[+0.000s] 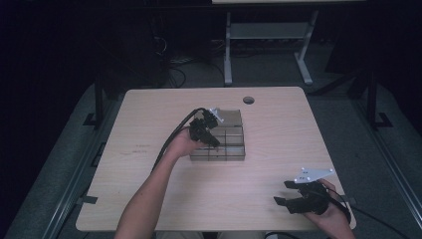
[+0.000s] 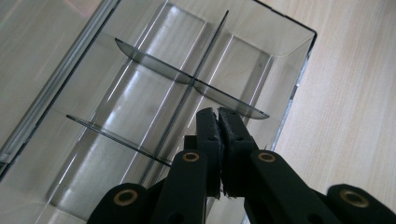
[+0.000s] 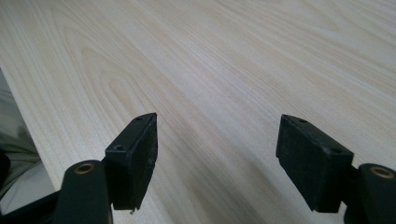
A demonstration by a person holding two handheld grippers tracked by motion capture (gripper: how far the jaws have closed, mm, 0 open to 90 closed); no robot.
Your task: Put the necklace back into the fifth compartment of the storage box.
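Observation:
A clear plastic compartment box (image 1: 219, 157) lies in the middle of the light wooden table (image 1: 149, 199). My left gripper (image 1: 214, 142) hovers over the box's left side with its jaws pressed together. In the left gripper view the left gripper (image 2: 218, 115) is shut just in front of a curved cross divider (image 2: 154, 61), beside the long divider (image 2: 198, 70). I see nothing between its jaws, and the compartments of the box (image 2: 292, 44) look empty. My right gripper (image 1: 282, 193) is open near the front right corner. In the right gripper view the right gripper (image 3: 217, 140) has bare table (image 3: 233, 56) under it.
A round cable hole (image 1: 248, 99) sits near the table's far edge. Beyond the table stands a grey metal frame (image 1: 268, 35) on a dark floor. The table's front edge (image 3: 18, 126) runs close to the right gripper.

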